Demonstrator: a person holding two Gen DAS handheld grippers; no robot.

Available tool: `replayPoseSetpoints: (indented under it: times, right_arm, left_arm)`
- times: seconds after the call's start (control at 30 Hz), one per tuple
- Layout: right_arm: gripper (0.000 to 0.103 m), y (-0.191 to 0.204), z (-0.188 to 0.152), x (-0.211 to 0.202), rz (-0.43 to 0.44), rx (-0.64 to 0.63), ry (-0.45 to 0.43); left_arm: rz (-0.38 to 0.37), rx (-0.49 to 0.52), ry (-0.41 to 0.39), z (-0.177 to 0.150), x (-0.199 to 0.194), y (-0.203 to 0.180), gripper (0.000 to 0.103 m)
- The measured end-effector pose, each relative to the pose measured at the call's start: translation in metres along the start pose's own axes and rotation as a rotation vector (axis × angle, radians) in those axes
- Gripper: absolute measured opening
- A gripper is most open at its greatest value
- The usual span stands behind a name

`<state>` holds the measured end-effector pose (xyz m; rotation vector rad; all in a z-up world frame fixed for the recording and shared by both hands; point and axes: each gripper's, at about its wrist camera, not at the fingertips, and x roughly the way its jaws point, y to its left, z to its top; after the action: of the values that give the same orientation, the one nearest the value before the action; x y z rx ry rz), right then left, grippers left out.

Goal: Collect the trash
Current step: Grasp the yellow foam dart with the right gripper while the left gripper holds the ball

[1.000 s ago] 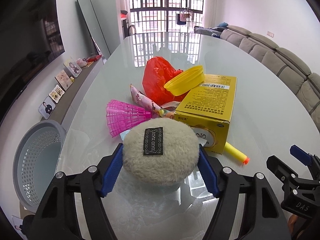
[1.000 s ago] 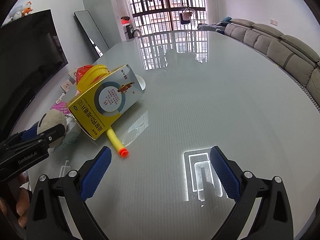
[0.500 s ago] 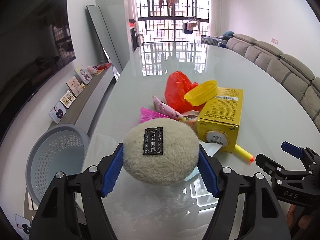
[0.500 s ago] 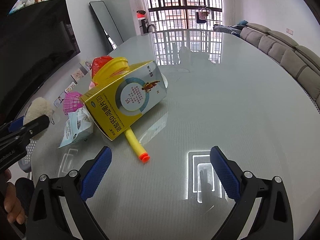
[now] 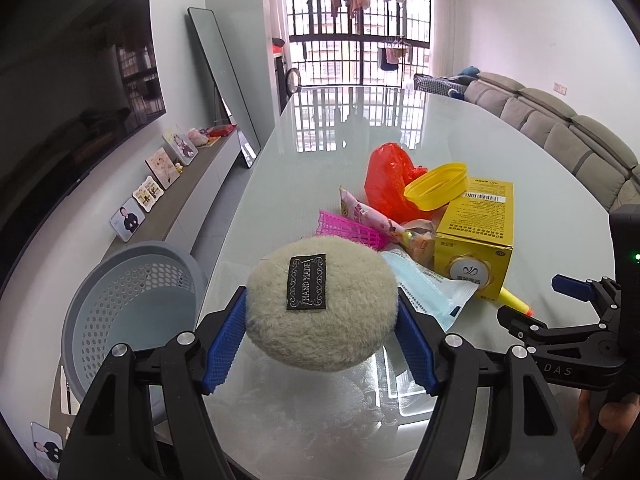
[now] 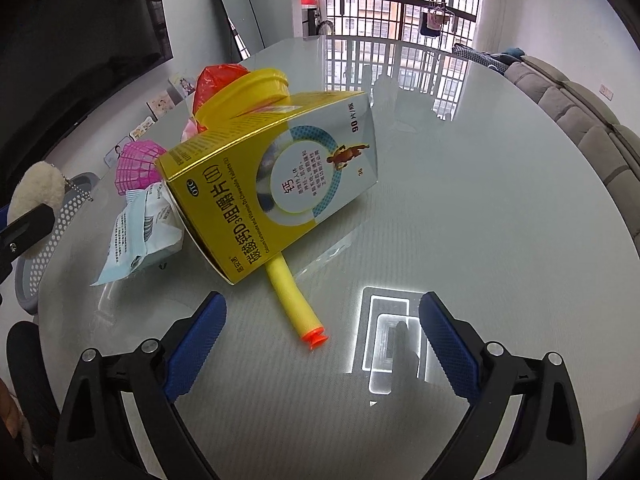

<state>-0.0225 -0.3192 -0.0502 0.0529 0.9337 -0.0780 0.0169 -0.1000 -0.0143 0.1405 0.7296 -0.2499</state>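
My left gripper [image 5: 322, 332] is shut on a beige fluffy pom-pom [image 5: 320, 304] with a black label, held above the table's near left edge; it also shows in the right wrist view [image 6: 36, 190]. A grey perforated basket [image 5: 132, 304] stands on the floor just left of it. On the table lie a yellow medicine box [image 6: 276, 184], a yellow foam dart [image 6: 296, 304], a mask packet [image 6: 140, 236], a pink plastic basket [image 6: 138, 166], a red bag [image 5: 388, 180] and a yellow lid [image 5: 438, 184]. My right gripper [image 6: 320, 344] is open and empty just before the dart's orange tip.
The glass table [image 6: 480, 220] stretches far and to the right. A TV cabinet with photo frames [image 5: 160, 184] runs along the left wall. A grey sofa [image 5: 560, 136] stands at the right. The right gripper shows at the left wrist view's right edge [image 5: 560, 320].
My left gripper has lifted the pom-pom and drawn back and left toward the grey basket. My right gripper has moved closer to the yellow box and dart.
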Motion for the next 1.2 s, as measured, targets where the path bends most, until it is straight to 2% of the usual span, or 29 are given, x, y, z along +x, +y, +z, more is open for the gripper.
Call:
replayPoseSetpoints:
  times: [0.07, 0.13, 0.2, 0.27, 0.47, 0.53, 0.6, 0.63, 1.2]
  right_arm:
    - [0.093, 0.005, 0.001, 0.004, -0.003, -0.018, 0.001]
    - [0.076, 0.007, 0.003, 0.006, -0.011, -0.033, 0.010]
    - [0.066, 0.006, 0.004, 0.011, -0.002, -0.035, 0.035]
    - [0.065, 0.006, 0.005, 0.012, 0.002, -0.032, 0.030]
    - [0.043, 0.008, 0.003, 0.011, 0.038, -0.053, 0.017]
    - [0.027, 0.011, 0.001, 0.009, 0.055, -0.059, 0.012]
    - [0.015, 0.010, -0.001, 0.008, 0.083, -0.049, 0.014]
    - [0.012, 0.010, -0.001, 0.008, 0.093, -0.042, 0.016]
    - [0.012, -0.015, -0.045, -0.039, 0.081, 0.130, -0.031]
  left_arm:
    - [0.002, -0.006, 0.003, 0.000, 0.001, 0.002, 0.069]
    - [0.003, -0.010, 0.004, -0.001, 0.001, 0.005, 0.069]
    - [0.003, -0.012, 0.005, -0.001, 0.002, 0.006, 0.069]
    - [0.001, -0.013, 0.005, -0.001, 0.002, 0.006, 0.069]
    - [0.000, -0.011, 0.006, -0.002, 0.000, 0.007, 0.069]
    - [0.000, -0.012, 0.006, -0.002, 0.000, 0.007, 0.069]
    - [0.002, -0.010, 0.005, -0.003, -0.001, 0.006, 0.069]
    - [0.002, -0.009, 0.004, -0.003, -0.002, 0.007, 0.069]
    - [-0.043, 0.034, 0.003, -0.014, -0.015, -0.008, 0.069]
